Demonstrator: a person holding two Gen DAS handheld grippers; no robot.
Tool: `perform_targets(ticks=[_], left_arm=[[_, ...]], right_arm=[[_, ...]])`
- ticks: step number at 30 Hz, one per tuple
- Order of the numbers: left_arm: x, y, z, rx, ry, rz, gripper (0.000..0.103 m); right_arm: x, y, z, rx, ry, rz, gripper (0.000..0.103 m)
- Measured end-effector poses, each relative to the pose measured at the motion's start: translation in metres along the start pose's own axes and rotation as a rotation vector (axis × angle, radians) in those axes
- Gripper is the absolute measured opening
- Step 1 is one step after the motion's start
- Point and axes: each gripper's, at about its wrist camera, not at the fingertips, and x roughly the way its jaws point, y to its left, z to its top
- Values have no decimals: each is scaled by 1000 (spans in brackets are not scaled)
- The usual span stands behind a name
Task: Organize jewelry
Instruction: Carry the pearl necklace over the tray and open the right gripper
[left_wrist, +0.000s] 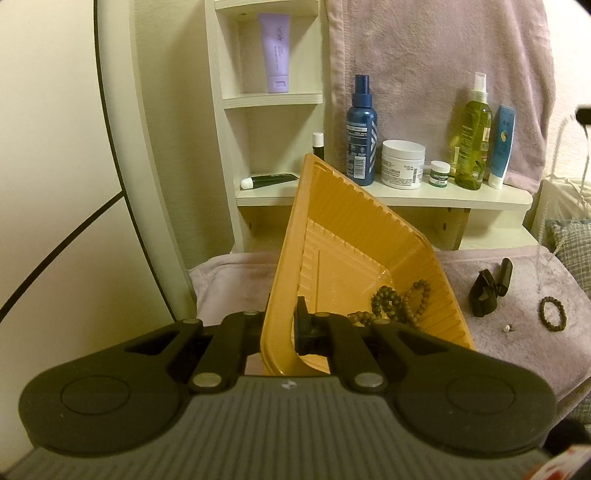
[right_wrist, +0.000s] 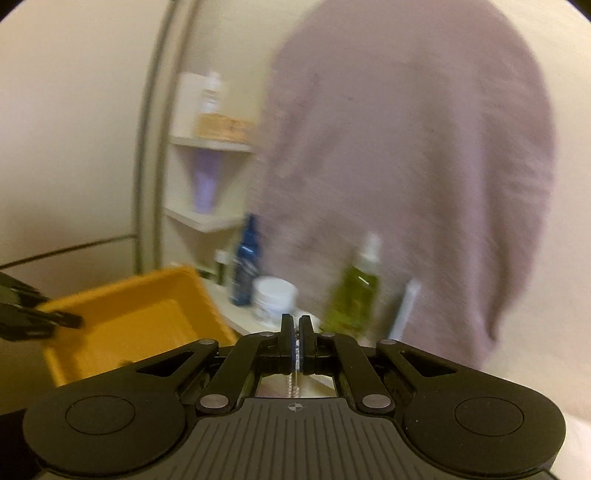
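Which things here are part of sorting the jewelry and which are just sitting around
Part of the job:
yellow tray
bead bracelets in tray
bead bracelet on towel
clear bead strand

Lying about:
blue spray bottle
white jar
green spray bottle
purple tube

Orange plastic tray (left_wrist: 354, 258), ribbed along its walls, tilted steeply with one corner up, near rim pinched in the left claw (left_wrist: 284, 325). Dark wooden bead bracelets (left_wrist: 399, 301) heaped in its low corner. One more brown bead bracelet (left_wrist: 553, 313) flat on the towel-covered table, right of the tray and apart from it; a tiny pale earring-like piece (left_wrist: 507, 328) just beside it. A thin clear beaded chain (right_wrist: 296, 363) pinched in the right claw (right_wrist: 296, 325), hanging below.
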Motion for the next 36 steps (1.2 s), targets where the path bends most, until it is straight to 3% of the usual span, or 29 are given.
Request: perform_targets(ticks=[7,13,20,36], left_arm=[[0,1,-1,1,-1,-5,6],[0,1,0,1,-3,-9,6],[0,2,0,-6,-1,-11,6],[2,4,-1,-17,4,-10,6]], right_arm=[[14,36,37,-100,-25,199,2],[46,82,43,-245,10,347,2],[96,114,33,-358,60,356,2],[114,109,21,-268,97,363,2]])
